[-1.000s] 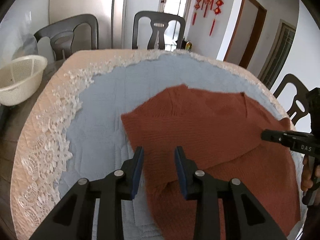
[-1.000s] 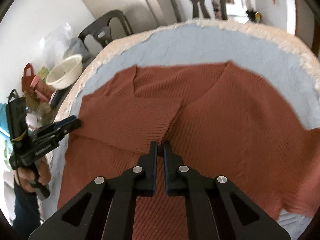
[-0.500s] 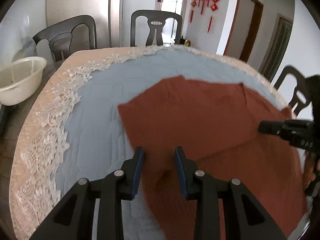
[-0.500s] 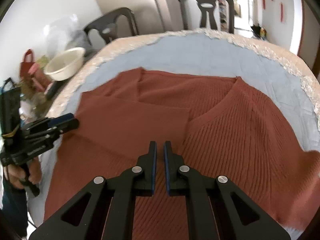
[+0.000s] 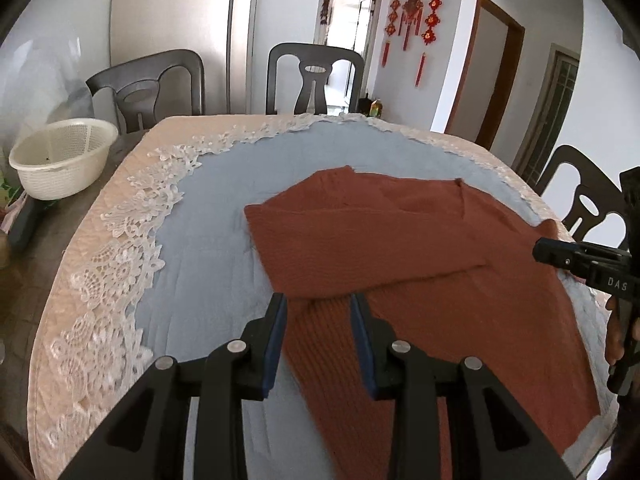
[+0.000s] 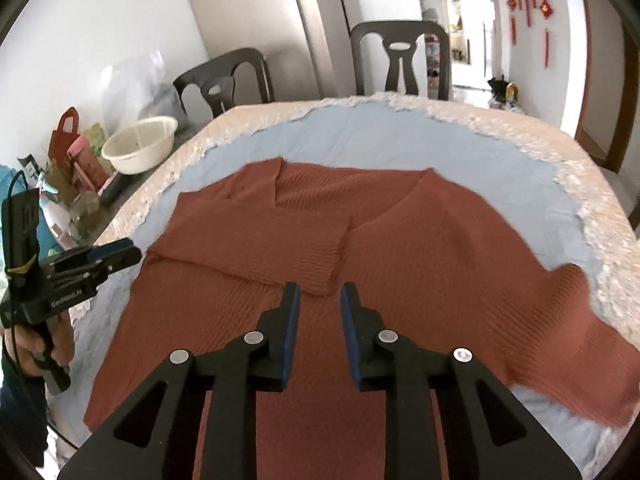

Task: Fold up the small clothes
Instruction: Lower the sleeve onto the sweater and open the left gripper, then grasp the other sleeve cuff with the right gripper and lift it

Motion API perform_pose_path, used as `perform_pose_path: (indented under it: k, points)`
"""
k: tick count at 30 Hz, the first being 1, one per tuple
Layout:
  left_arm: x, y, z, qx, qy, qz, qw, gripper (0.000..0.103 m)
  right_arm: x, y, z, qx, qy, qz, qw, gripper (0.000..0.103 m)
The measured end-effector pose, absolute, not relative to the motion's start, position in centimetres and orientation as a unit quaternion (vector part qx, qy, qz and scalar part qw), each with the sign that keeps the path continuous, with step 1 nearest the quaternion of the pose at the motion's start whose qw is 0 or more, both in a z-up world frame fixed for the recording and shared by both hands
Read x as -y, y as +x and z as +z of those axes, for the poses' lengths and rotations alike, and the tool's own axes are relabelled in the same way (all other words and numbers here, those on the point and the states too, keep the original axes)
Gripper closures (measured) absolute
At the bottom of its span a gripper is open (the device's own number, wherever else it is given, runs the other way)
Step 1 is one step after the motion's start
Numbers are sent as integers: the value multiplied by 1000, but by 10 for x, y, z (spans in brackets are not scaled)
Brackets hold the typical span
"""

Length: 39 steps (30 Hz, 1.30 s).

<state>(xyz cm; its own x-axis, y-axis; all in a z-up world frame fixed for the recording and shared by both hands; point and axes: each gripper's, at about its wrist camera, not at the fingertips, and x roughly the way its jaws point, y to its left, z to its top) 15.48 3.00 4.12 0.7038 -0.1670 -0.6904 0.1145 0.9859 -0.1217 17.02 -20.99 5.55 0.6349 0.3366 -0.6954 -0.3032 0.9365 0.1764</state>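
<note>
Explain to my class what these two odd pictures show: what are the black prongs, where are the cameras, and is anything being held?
No robot here: a person holds a hand-held pinching tool in each hand, each with a camera looking along its two prongs. One picture is from the left tool, the other from the right tool; each also shows the other at its edge. A rust sweater lies flat on a blue cloth, one sleeve folded across its front. The right tool has just opened. Neither tool holds anything. A white basket stands off to the side.

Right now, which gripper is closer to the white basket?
Left. The left gripper hangs at the sweater's edge on the white basket's side. The right gripper hovers over the sweater's middle, farther away.
</note>
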Motion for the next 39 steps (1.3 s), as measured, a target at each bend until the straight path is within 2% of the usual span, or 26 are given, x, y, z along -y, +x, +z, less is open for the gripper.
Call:
perform_pose_path:
  k: [4, 7, 9, 14, 27, 29, 39]
  points:
    - [-21, 130, 49, -366, -28, -85, 926, 68, 217, 145, 61, -378, 25, 171, 909, 66]
    - [-12, 113, 53, -360, -27, -91, 928, 65, 227, 123, 64, -369, 34, 164, 914, 65]
    - [-5, 101, 54, -355, -27, -96, 930, 58, 232, 112, 65, -365, 38, 159, 917, 65]
    - [7, 79, 50, -347, -36, -107, 931, 52, 245, 88, 65, -356, 37, 144, 922, 61]
    - [15, 93, 44, -359, -22, -97, 928, 51, 306, 84, 38, -375, 96, 85, 918, 59]
    - [17, 98, 45, -357, -20, -96, 929, 51, 322, 87, 32, -380, 119, 71, 914, 56]
    - [22, 131, 24, -387, -24, -93, 917, 51, 393, 100, 6, -380, 258, 13, 888, 55]
